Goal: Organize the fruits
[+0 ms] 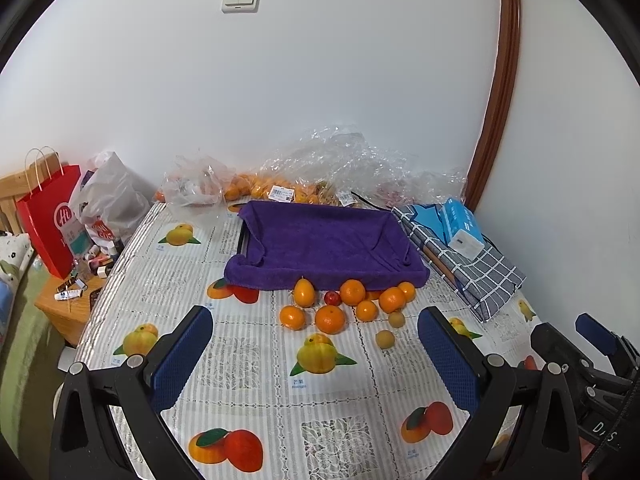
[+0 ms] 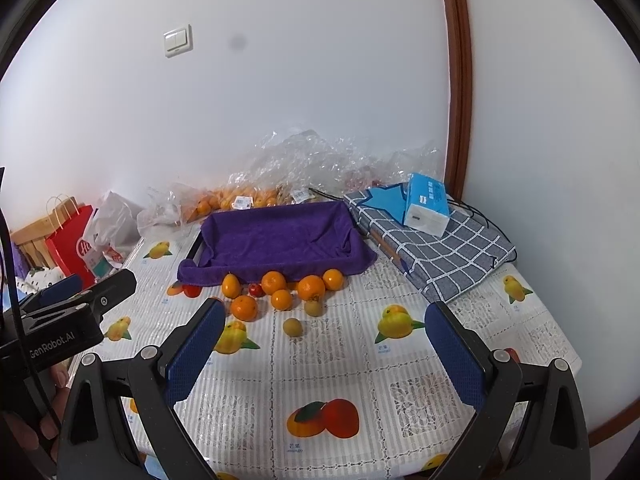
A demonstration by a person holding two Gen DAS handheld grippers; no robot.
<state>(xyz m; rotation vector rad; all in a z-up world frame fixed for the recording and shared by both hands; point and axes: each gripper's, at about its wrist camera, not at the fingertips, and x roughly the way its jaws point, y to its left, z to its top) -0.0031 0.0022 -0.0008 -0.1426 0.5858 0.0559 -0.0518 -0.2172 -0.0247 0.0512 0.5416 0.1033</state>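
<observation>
- Left gripper is spread wide, holding nothing, above the counter (fruit-print cloth).
- Right gripper is likewise spread and holds nothing.
- Oranges, a small red fruit and two tan fruits lie loose mid-counter, just in front of the purple tray.
- Bagged fruit sits along the far edge.

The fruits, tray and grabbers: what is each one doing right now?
Left gripper: open, holding nothing.
Right gripper: open, holding nothing.
Tray: lined with purple towel, no fruit inside.
Oranges: loose on the table before the tray.
Tissue pack: lying on the checked cloth.
</observation>
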